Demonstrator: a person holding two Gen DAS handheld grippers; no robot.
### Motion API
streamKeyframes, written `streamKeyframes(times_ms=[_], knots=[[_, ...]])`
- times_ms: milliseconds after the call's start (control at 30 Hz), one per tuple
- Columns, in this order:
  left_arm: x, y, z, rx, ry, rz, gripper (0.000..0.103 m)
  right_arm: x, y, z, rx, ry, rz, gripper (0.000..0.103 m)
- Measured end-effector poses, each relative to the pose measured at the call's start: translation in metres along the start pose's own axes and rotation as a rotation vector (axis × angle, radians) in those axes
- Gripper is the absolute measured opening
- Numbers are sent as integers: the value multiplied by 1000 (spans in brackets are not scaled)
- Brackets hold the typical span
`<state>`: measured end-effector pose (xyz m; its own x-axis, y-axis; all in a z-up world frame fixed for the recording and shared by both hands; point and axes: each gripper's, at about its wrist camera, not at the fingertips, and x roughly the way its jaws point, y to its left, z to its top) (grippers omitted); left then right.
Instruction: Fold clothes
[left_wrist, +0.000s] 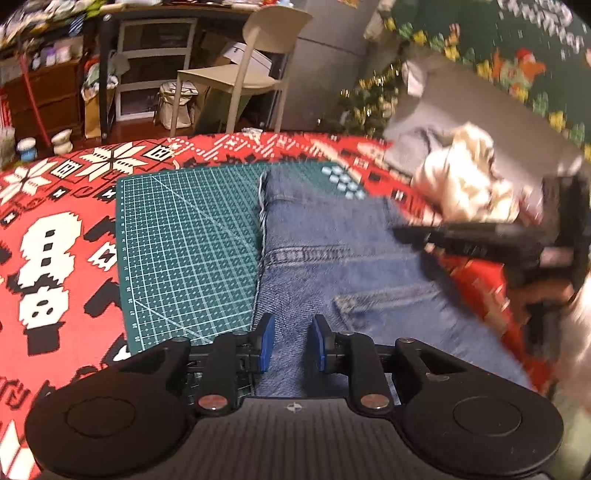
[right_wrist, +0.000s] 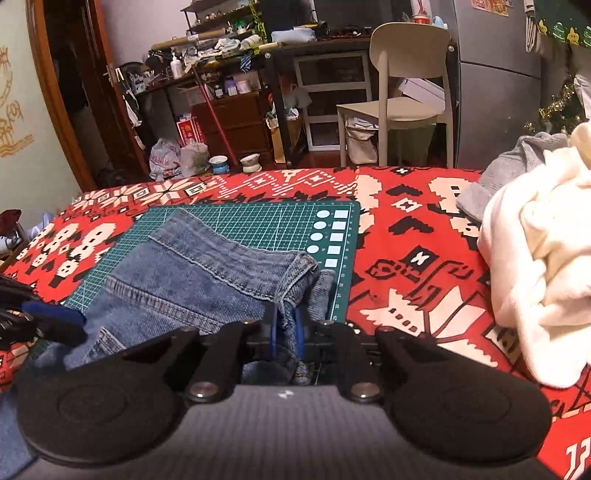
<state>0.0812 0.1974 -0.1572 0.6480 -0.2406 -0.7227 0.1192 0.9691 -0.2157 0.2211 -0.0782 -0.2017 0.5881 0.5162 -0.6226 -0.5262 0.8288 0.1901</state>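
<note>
A pair of blue jeans (left_wrist: 332, 258) lies over the right half of a green cutting mat (left_wrist: 184, 251) on the red patterned tablecloth (left_wrist: 55, 221). At the near edge of the denim, beside a back pocket, my left gripper (left_wrist: 293, 343) holds its blue pads a narrow gap apart, and fabric fills the gap. In the right wrist view the jeans (right_wrist: 192, 280) are creased, and my right gripper (right_wrist: 286, 328) is shut on a bunched, seamed edge of them at the right side. The right gripper (left_wrist: 480, 236) shows blurred in the left wrist view.
A heap of white clothing (right_wrist: 546, 258) and a grey garment (right_wrist: 517, 166) lie at the table's right side. Beyond the far edge stand a beige chair (right_wrist: 406, 92), shelves and floor clutter. The mat (right_wrist: 258, 221) is bare at its far left.
</note>
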Motion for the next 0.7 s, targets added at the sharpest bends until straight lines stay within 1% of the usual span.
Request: streamKeyframes(times_ms=[67,100,133,233,267,300,333,367,400,433,500,567,633,700], knots=[[1,-1,-1,20,-1,10,21,-3,-3,-1,7,-8,-12,19],[1,-2,0,26,2,15,21,-5,-4,-2,9,-14,-23,35],[1,-2,2,24,4,17,21,-7,-5,-2,12,-20,-32,45],[-7,-5,6,3,-12,1,24,-21,-3,4,25,-42,-37,50],[-11,-5,7,-2,-20,-5,28,-27,-2,6,25,-50,-41,52],[-16,-9,8,4,-29,-2,35,-34,1,8,23,-58,-43,59],[-21,-13,9,14,-40,3,38,-43,5,10,18,-66,-40,69],[-28,-18,9,27,-51,8,44,-52,9,11,13,-73,-36,74],[-34,-23,9,38,-58,10,48,-61,15,12,8,-76,-25,82],[-40,-27,8,49,-65,11,50,-71,22,14,3,-79,-15,88],[-53,-37,3,63,-80,7,57,-91,37,11,-2,-76,6,93],[-65,-47,-5,72,-88,-1,61,-110,53,6,-5,-67,24,102],[-71,-56,-16,77,-78,-11,66,-123,70,-5,-18,-48,25,102],[-74,-63,-28,75,-67,-18,67,-132,86,-20,-30,-27,26,102]])
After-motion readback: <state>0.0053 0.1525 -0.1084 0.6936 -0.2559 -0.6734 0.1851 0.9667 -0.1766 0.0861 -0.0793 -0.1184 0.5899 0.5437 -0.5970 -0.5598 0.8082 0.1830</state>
